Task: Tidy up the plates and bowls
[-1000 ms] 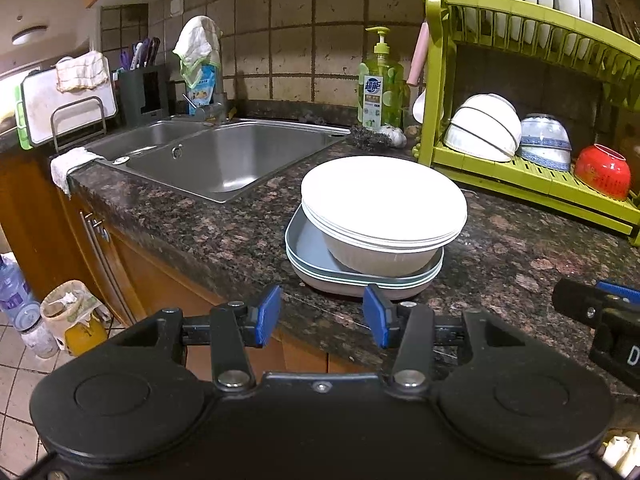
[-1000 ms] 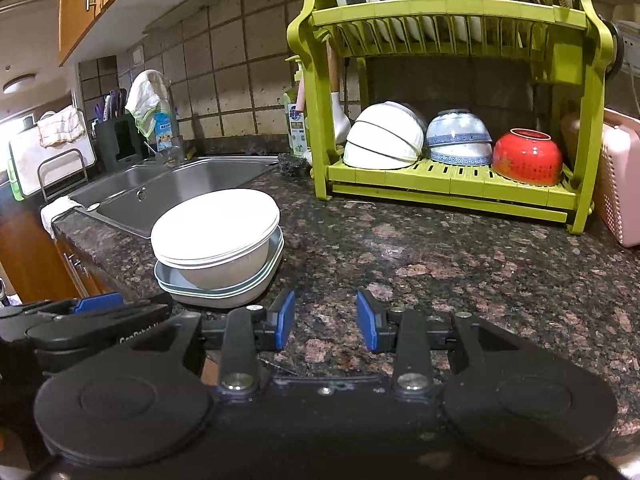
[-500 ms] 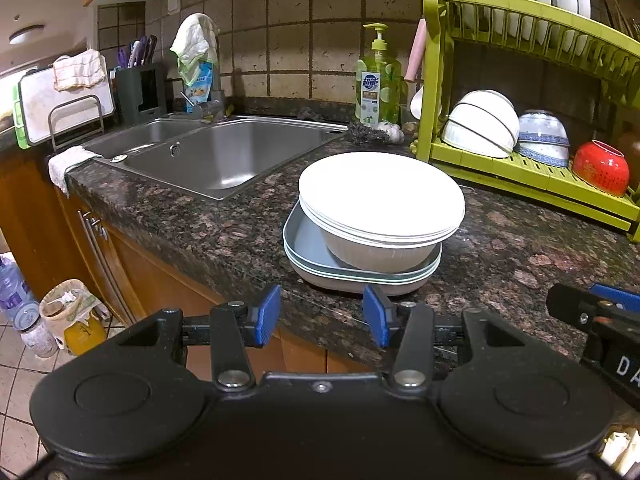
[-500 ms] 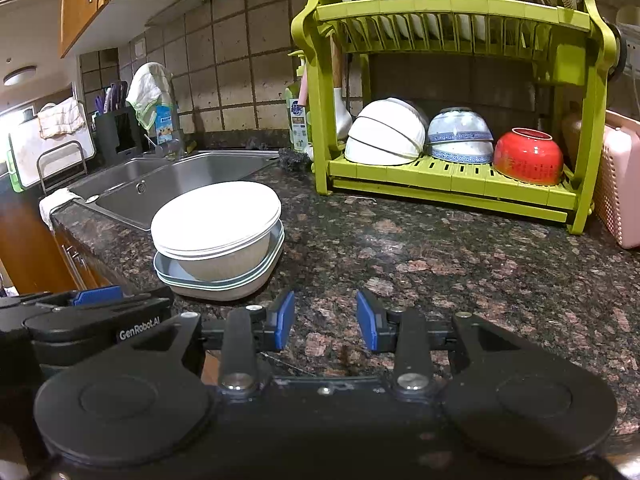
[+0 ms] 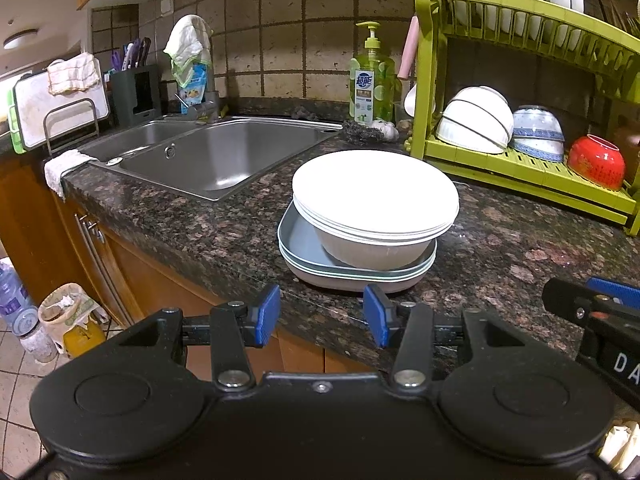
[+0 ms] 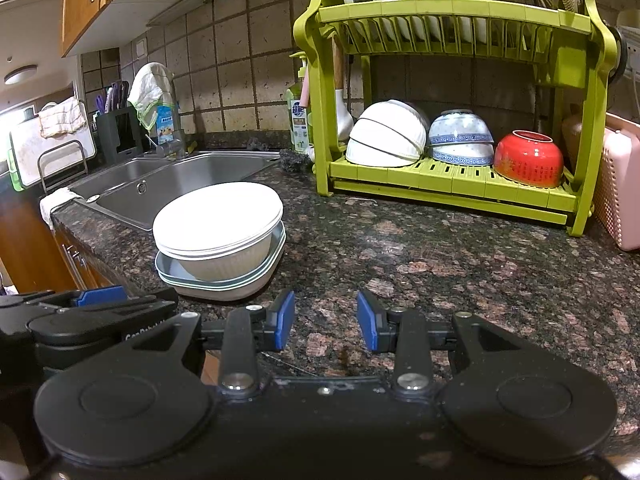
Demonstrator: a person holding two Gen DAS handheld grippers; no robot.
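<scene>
A stack of white round plates rests on a white ribbed bowl, which sits in stacked grey-blue square dishes on the dark granite counter. My left gripper is open and empty, just short of the counter's front edge before the stack. My right gripper is open and empty above bare counter, right of the stack. A green two-tier dish rack holds upturned white, blue-patterned and red bowls below and upright white plates above.
A steel double sink lies left of the stack, with a green soap bottle behind it. A pink basket stands right of the rack. A cutting board and knife block are at far left.
Both grippers have drifted slightly forward and the views have shifted a little; the stack and rack have not moved. Both stay open.
</scene>
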